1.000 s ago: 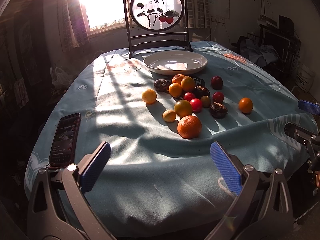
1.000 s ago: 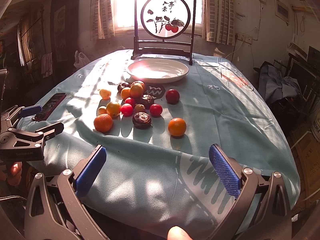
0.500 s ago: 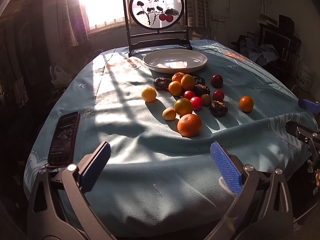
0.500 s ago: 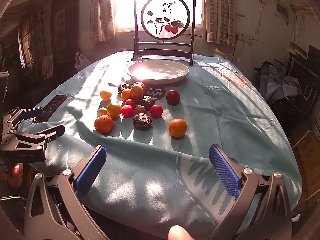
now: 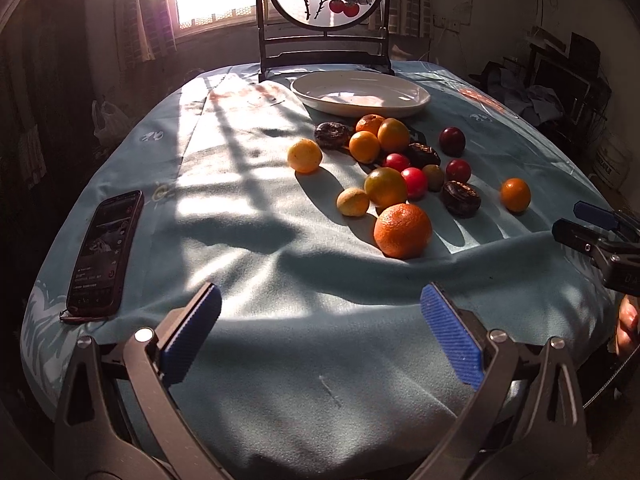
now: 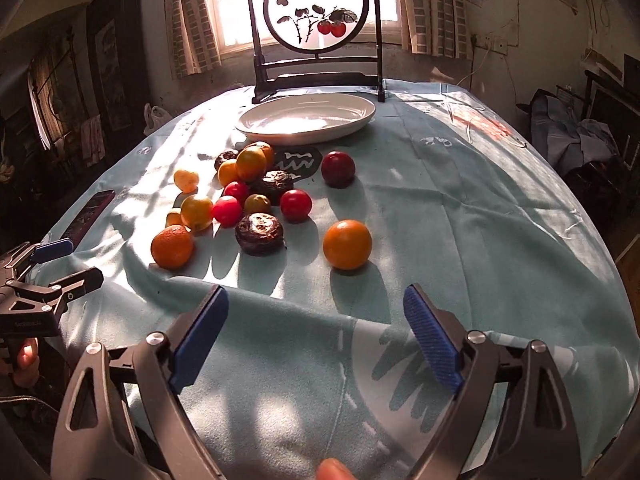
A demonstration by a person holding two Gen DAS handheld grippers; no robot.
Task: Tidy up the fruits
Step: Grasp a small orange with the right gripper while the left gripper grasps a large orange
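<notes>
Several fruits lie in a loose cluster on the blue tablecloth: a big orange point(image 5: 402, 231) point(image 6: 172, 246) nearest the left side, a lone orange point(image 6: 347, 244) point(image 5: 515, 194) nearest the right side, red plums point(image 6: 338, 168), small yellow and red fruits and dark wrinkled ones point(image 6: 259, 232). An empty white plate point(image 5: 360, 92) point(image 6: 306, 118) stands behind them. My left gripper point(image 5: 320, 332) is open and empty over the near cloth. My right gripper point(image 6: 316, 336) is open and empty, just short of the lone orange.
A black phone point(image 5: 105, 252) lies at the left table edge. A framed round painted screen point(image 6: 318, 12) stands behind the plate. The cloth point(image 5: 280, 360) hangs over the near table edge. Dark furniture and clutter stand to the right of the table.
Both grippers have moved forward toward the fruit, so the cluster looks nearer. Both stay open and empty.
</notes>
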